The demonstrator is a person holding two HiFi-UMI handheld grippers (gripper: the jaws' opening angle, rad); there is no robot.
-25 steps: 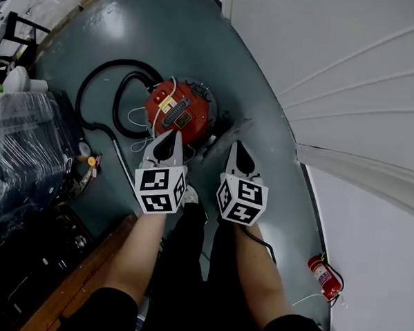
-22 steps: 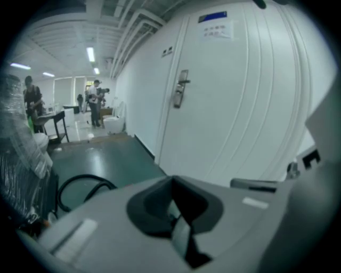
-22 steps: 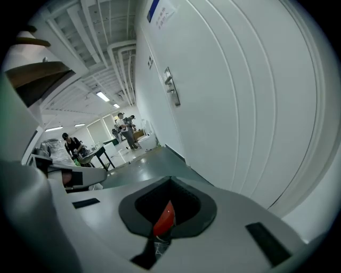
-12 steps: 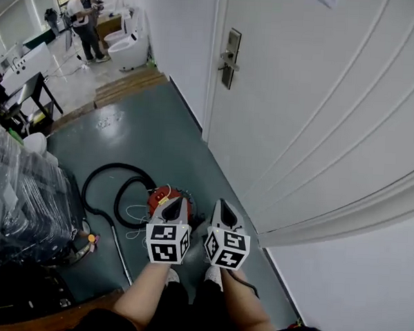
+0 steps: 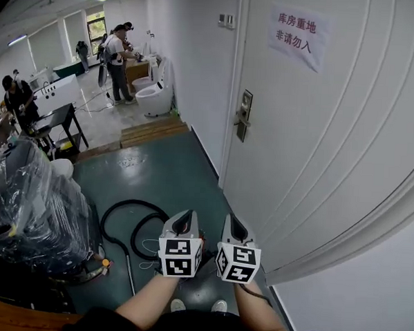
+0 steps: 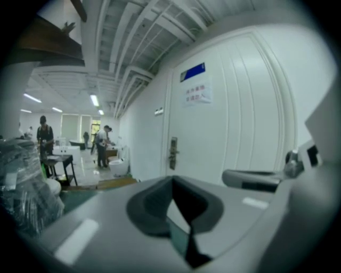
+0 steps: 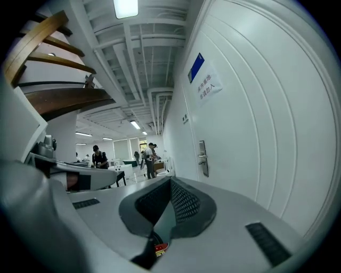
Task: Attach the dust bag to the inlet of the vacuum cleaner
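A plastic-wrapped bundle (image 5: 32, 207) stands at the left edge of the green floor (image 5: 165, 169). Just right of it the black hose (image 5: 129, 223) lies in loops on the floor. The left tool (image 5: 185, 217) hovers over the hose's right end, its jaws pressed together with nothing between them. The right tool (image 5: 230, 222) hangs just beside it, its jaws likewise closed and empty. The vacuum cleaner's body is hidden behind both tools in the head view; a red scrap (image 7: 160, 248) low in the right gripper view may be part of it. The dust bag cannot be made out. At the right stands a white door (image 5: 319, 146) with a metal handle (image 5: 243, 116) and a paper sign (image 5: 297, 33).
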